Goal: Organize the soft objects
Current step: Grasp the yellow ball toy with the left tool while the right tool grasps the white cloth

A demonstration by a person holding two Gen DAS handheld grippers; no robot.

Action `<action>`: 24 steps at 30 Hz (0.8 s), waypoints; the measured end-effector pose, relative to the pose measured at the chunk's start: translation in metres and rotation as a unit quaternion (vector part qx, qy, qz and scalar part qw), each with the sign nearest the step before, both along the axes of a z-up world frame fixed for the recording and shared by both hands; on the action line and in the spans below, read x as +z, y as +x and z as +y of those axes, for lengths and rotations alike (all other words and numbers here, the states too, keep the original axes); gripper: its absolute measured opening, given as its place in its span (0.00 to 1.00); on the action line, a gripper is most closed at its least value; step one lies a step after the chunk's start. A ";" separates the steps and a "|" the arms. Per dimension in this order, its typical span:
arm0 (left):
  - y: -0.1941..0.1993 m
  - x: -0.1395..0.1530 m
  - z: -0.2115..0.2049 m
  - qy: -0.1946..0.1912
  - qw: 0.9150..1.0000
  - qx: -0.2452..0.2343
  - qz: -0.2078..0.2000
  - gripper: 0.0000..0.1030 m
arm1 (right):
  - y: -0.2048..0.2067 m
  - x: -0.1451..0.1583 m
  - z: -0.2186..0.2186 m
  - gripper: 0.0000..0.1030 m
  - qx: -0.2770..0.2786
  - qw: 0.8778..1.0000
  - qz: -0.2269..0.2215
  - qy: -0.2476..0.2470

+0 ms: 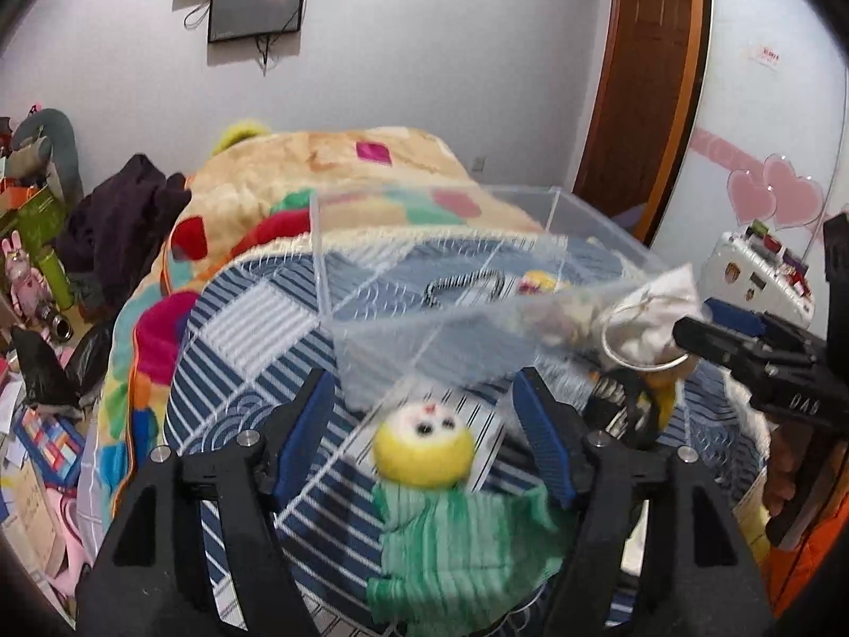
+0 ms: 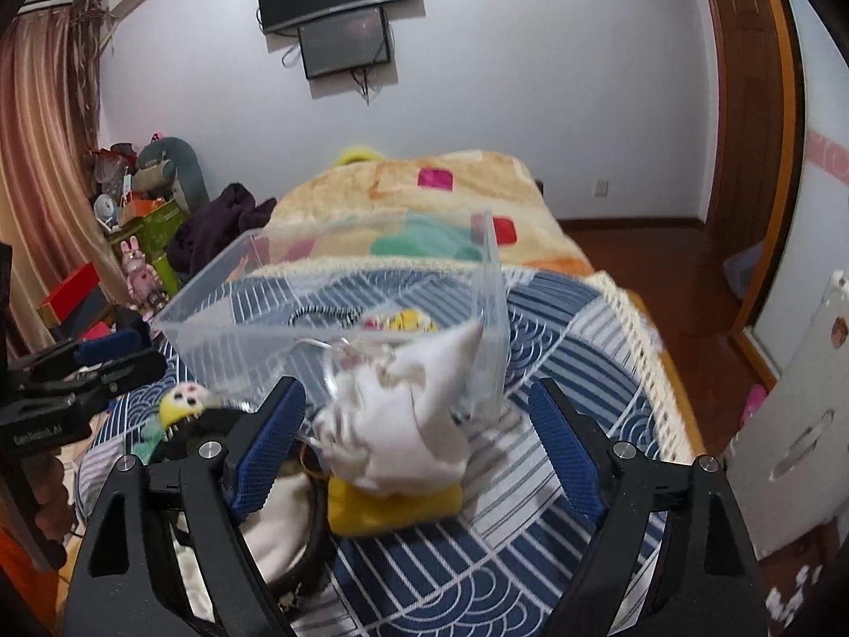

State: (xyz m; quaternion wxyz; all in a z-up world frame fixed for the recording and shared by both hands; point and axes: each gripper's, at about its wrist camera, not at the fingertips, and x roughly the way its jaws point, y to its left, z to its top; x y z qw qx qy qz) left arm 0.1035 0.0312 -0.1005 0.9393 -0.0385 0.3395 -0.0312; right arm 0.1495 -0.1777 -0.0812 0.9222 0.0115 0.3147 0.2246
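My left gripper [image 1: 427, 435] hung over the bed [image 1: 254, 318], its jaws wide apart around a small doll [image 1: 424, 446] with a yellow head and a green knitted body, which lay on the blue patterned cover without touching either jaw. My right gripper [image 2: 416, 443] also had its jaws spread, with a white cloth pouch [image 2: 398, 424] between them, sitting on a yellow soft piece [image 2: 392, 507]. Just beyond both stood a clear plastic box [image 2: 339, 292] on the cover, holding a dark striped band [image 2: 318, 316] and what looked like a small yellow toy [image 2: 406, 321], blurred. A colourful blanket [image 2: 424, 196] lay behind the box.
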 end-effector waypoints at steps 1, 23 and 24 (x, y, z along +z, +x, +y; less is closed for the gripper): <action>0.000 -0.005 0.000 -0.002 1.000 0.000 0.007 0.68 | -0.001 -0.003 -0.002 0.82 0.001 1.000 0.005 0.002; -0.004 -0.033 0.001 -0.025 0.999 -0.004 0.025 0.44 | -0.016 -0.014 0.007 0.19 0.050 0.998 0.013 0.025; -0.006 -0.029 0.000 -0.026 0.999 -0.004 0.021 0.44 | -0.018 -0.012 0.006 0.19 0.050 0.998 0.010 0.025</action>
